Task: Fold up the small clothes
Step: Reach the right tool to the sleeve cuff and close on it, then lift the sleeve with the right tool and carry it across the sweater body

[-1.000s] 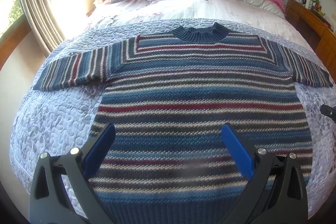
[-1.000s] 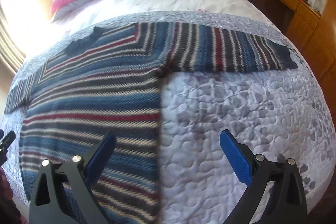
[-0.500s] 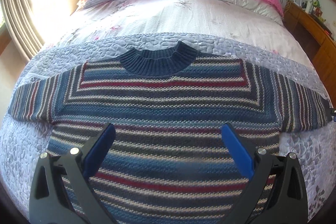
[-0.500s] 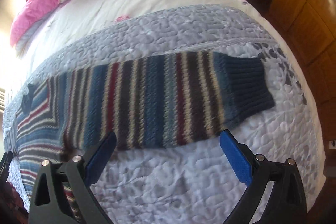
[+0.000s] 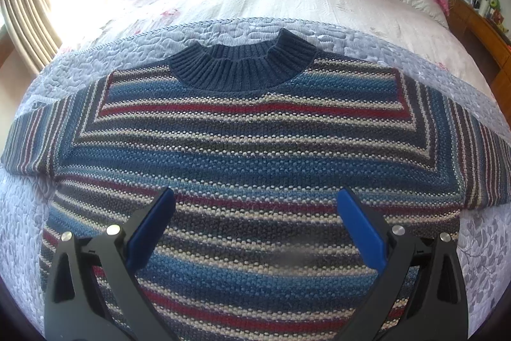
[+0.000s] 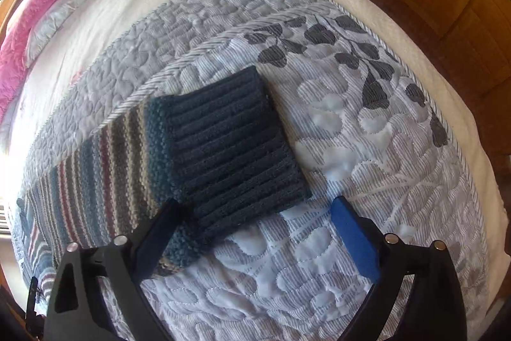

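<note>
A quilted bedspread (image 6: 367,123) lies under everything, and the striped sweater (image 5: 249,155) is spread flat on it, sleeves out, ahead of and beneath the left gripper (image 5: 255,226), whose jaws are released and empty. The right gripper (image 6: 252,229), likewise spread wide, frames the dark ribbed cuff (image 6: 233,149) just ahead of its jaws. No fold shows yet; by my judgement, the whole fold remains.

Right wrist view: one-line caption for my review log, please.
Open right gripper closing in on the dark ribbed cuff of a striped sweater sleeve laid flat on a quilted bedspread.
</note>
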Demonstrator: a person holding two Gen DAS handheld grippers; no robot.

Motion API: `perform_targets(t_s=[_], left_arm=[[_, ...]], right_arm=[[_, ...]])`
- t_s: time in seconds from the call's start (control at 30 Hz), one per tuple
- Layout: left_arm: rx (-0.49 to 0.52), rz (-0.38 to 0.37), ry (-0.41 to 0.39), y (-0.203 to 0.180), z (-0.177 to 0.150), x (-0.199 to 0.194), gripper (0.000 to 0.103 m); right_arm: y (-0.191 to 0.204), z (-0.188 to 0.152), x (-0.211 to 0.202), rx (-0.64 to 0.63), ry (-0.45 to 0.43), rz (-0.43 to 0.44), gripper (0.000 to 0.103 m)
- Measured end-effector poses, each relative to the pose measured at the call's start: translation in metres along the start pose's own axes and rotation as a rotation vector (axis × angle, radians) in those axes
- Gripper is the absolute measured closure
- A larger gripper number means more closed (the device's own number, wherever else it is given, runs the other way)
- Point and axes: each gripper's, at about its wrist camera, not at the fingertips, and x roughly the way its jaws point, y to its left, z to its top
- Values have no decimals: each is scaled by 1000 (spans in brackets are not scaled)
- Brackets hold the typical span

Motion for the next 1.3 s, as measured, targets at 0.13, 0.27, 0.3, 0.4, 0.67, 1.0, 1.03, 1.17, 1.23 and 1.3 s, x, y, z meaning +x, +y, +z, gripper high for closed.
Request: perform_targets(t_s=[0.13, 0.27, 0.3, 0.4, 0.67, 1.0, 1.03, 1.17, 1.23, 1.3], left_arm=[[23, 20, -16, -1, -1, 1, 3], [17, 26, -16, 7, -4, 0, 3], [15, 26, -14, 10, -4, -1, 3], [7, 46, -18, 22, -5, -2, 3], [-48, 76, -8, 63, -11, -6, 3], [-84, 113, -16, 101, -17, -16, 3], [-86, 115, -16, 102, -18, -17, 3], [-73, 103, -9, 103, -19, -18, 3], [-57, 82, -1, 99, -20, -18, 3], [-37, 60, 7, 92, -20, -18, 3]], right_arm=[[3, -5, -7, -14, -58, -11, 44], [15, -11, -26, -29, -134, -38, 91], [18, -13, -32, -32, -155, -49, 94], [32, -18, -53, -63, -232, 37, 94], [144, -57, -83, -303, -272, 147, 94], [293, -134, -66, -571, -177, 311, 95], [302, -140, -62, -583, -161, 341, 95], [337, -161, -40, -650, -91, 344, 84], [336, -167, -29, -651, -59, 359, 80], [330, -171, -27, -643, -47, 373, 71]])
